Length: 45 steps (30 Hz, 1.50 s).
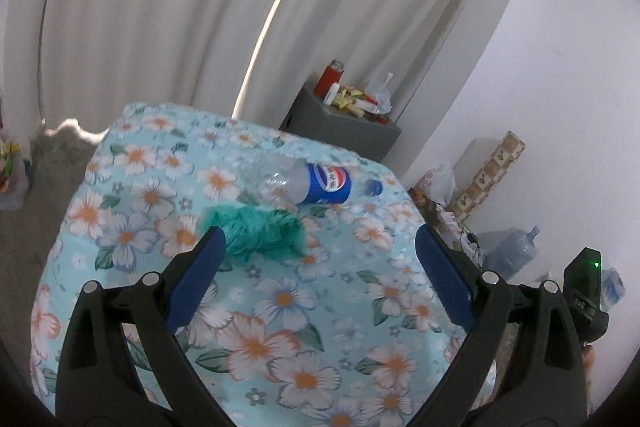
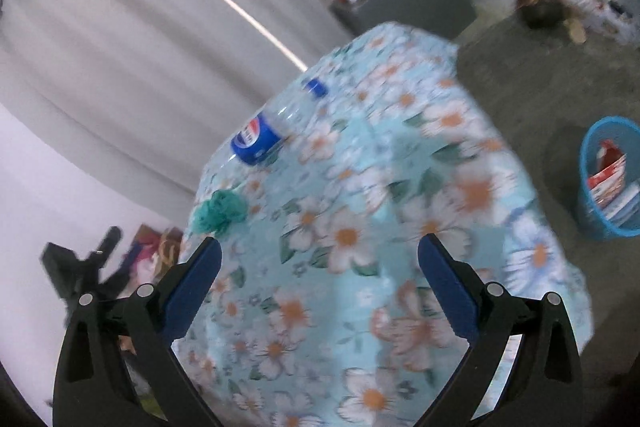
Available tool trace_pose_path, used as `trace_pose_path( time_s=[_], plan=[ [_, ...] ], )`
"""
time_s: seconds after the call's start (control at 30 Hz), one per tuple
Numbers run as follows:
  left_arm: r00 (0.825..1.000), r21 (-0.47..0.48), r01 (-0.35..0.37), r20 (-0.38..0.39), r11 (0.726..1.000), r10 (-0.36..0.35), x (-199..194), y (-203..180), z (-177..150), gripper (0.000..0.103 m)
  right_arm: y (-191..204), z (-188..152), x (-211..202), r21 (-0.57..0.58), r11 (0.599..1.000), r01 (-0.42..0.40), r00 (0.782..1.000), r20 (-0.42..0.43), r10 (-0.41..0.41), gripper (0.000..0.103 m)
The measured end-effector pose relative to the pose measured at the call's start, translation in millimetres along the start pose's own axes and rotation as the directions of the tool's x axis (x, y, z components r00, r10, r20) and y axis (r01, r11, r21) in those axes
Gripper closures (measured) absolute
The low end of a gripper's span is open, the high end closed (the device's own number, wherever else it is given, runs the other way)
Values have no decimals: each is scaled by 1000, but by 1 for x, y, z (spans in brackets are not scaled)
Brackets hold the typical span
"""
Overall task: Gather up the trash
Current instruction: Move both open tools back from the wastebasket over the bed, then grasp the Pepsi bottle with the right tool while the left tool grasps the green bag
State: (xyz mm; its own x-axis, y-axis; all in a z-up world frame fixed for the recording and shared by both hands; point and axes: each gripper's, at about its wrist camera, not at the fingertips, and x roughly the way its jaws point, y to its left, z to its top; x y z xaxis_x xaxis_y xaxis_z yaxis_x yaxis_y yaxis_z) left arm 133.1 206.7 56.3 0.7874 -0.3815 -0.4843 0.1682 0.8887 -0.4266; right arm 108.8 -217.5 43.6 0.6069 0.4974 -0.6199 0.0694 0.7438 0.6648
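Your left gripper (image 1: 320, 247) and right gripper (image 2: 320, 255) gape wide, empty, above the floral cloth (image 1: 280, 307); beyond lie a fluffy teal wad (image 1: 260, 233) and a clear plastic bottle (image 1: 304, 183).

- Right wrist view is smeared; the flowered tabletop (image 2: 400, 187) shows blurred petals.
- The blue basket (image 2: 612, 223) holds red-and-white contents too blurred to name.
- Left gripper's left finger hides the teal clump's (image 1: 260, 233) near edge.

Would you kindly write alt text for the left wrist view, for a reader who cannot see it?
An open left claw hovers empty over a table with a floral cloth, just short of a green fluffy wad. Beyond it lies an empty plastic bottle on its side, blue cap to the right, with white curtains behind.
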Motion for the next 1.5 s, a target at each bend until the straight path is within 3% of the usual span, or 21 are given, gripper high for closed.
trace_pose_path(
  time_s=[0.23,0.43,0.53,0.83,0.93,1.0,1.1,1.2,1.23,1.33,1.43,1.5],
  plan=[
    [999,-25,-7,-37,1000,6,18,29,-7,12,9,10,36,45,998,-49,996,-77,52,7],
    [999,-45,-15,-52,999,13,26,47,-13,14,23,36,81,133,979,-154,974,-148,173,7],
    [998,-46,-24,-60,999,21,28,50,-17,19,30,56,117,232,949,-213,951,-173,255,7],
    [996,-67,-42,-76,997,37,32,63,-24,27,56,98,253,491,844,-217,901,-230,366,7],
    [995,-77,-54,-86,996,47,34,69,-27,31,58,102,289,579,798,-166,909,-224,352,7],
    [994,-78,-64,-93,995,57,37,71,-28,34,56,102,308,616,780,-110,928,-217,302,10],
    [993,-79,-73,-102,994,64,41,75,-29,39,51,102,318,665,741,-94,941,-184,284,12],
    [992,-83,-75,-104,994,67,46,80,-25,41,50,106,319,673,735,-79,946,-183,269,37],
    [992,-86,-76,-103,993,67,48,81,-22,42,45,105,319,682,727,-79,941,-190,281,42],
    [994,-81,-68,-95,994,60,56,84,-9,42,29,109,314,698,704,-130,907,-203,369,43],
    [994,-65,-61,-96,996,55,70,87,8,42,16,121,294,661,727,-185,882,-215,419,43],
    [993,-64,-49,-110,997,42,81,89,16,42,10,128,273,609,755,-241,844,-253,473,44]
  ],
)
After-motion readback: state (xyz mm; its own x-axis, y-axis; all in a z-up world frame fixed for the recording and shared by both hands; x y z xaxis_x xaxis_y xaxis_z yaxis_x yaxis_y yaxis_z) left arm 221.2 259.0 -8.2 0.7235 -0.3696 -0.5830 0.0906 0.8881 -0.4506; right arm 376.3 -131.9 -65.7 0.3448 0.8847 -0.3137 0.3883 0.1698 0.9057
